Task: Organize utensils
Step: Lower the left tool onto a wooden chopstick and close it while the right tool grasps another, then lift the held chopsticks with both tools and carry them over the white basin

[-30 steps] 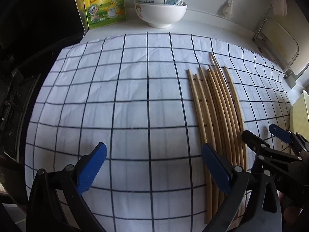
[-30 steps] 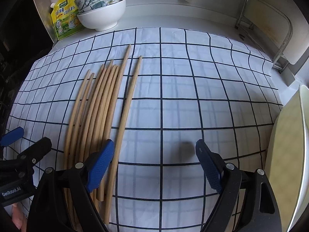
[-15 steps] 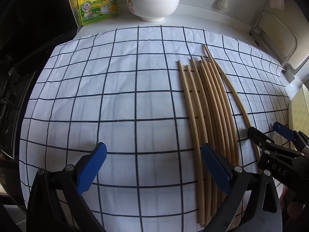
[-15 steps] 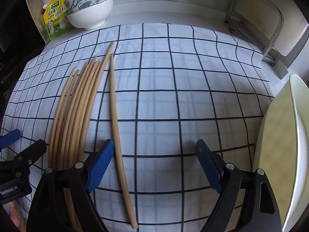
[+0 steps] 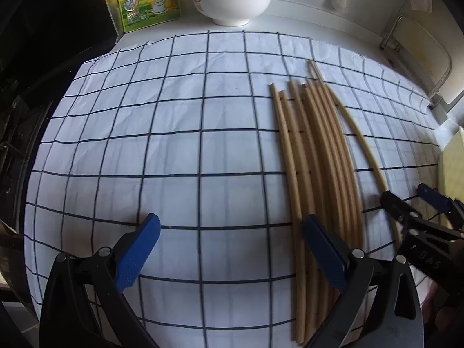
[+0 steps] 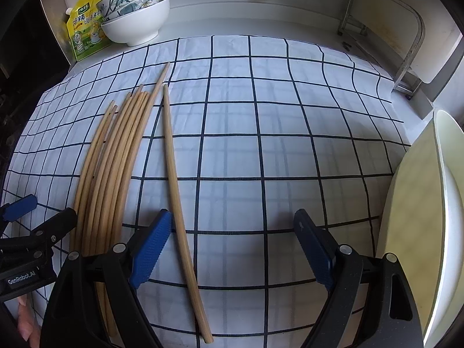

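Several long wooden chopsticks [image 5: 322, 156] lie side by side on a white checked cloth [image 5: 162, 150]; the bundle also shows in the right wrist view [image 6: 116, 156]. One chopstick [image 6: 177, 191] lies apart to the bundle's right, also seen in the left wrist view [image 5: 362, 142]. My left gripper [image 5: 232, 249] is open and empty, low over the cloth, its right finger over the bundle. My right gripper [image 6: 232, 243] is open and empty, its left finger between the bundle and the single chopstick.
Stacked bowls [image 5: 232, 3] and a yellow-green seasoning pouch [image 5: 148, 0] stand at the back edge. A metal rack [image 6: 388, 26] stands at the back right. A pale plate [image 6: 420, 232] sits at the right. Dark space borders the cloth on the left.
The single chopstick has swung away from the bundle and now lies apart, angled to the right. Both grippers shifted slightly and stayed open.
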A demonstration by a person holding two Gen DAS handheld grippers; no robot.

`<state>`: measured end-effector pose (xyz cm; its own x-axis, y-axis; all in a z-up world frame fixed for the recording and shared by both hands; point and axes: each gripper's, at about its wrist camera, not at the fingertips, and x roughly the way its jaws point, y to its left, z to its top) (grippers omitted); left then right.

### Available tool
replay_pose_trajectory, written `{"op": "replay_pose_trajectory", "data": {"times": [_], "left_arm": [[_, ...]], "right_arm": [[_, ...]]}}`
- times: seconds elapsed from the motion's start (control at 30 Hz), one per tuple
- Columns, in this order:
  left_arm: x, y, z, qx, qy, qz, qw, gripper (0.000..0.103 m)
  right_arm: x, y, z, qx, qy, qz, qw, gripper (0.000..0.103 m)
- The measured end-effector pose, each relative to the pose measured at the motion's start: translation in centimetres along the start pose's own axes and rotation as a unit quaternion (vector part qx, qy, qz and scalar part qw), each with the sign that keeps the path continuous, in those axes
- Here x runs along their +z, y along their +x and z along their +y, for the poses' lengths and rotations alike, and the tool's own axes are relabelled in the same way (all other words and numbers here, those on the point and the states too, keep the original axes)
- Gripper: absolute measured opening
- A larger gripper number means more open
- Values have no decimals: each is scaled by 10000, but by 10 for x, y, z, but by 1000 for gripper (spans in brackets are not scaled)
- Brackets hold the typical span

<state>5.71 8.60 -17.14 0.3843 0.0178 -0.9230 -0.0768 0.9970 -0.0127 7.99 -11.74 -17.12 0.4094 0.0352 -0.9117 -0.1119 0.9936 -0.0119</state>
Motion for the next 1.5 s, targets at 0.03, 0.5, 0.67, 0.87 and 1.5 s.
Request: {"op": "replay_pose_trajectory", "data": {"times": [0.03, 0.5, 0.67, 0.87, 1.5], "left_arm": [[-1, 1, 2, -11, -5, 10, 10000, 98], [6, 7, 4, 131, -48, -19, 9999, 97], [14, 10, 1, 119, -29, -24, 9999, 92], [12, 3, -10, 18, 179, -50, 9998, 66], [20, -18, 4, -622, 353, 259, 9971, 7]], "right_arm": [[0, 0, 0, 0, -6, -2, 10000, 82], [13, 5, 15, -186, -313, -170, 9992, 82], [17, 8, 24, -174, -546, -339, 9978, 72], [16, 5, 32, 197, -701, -253, 9970, 34], [7, -25, 31, 782, -198, -178, 9966, 6]]}}
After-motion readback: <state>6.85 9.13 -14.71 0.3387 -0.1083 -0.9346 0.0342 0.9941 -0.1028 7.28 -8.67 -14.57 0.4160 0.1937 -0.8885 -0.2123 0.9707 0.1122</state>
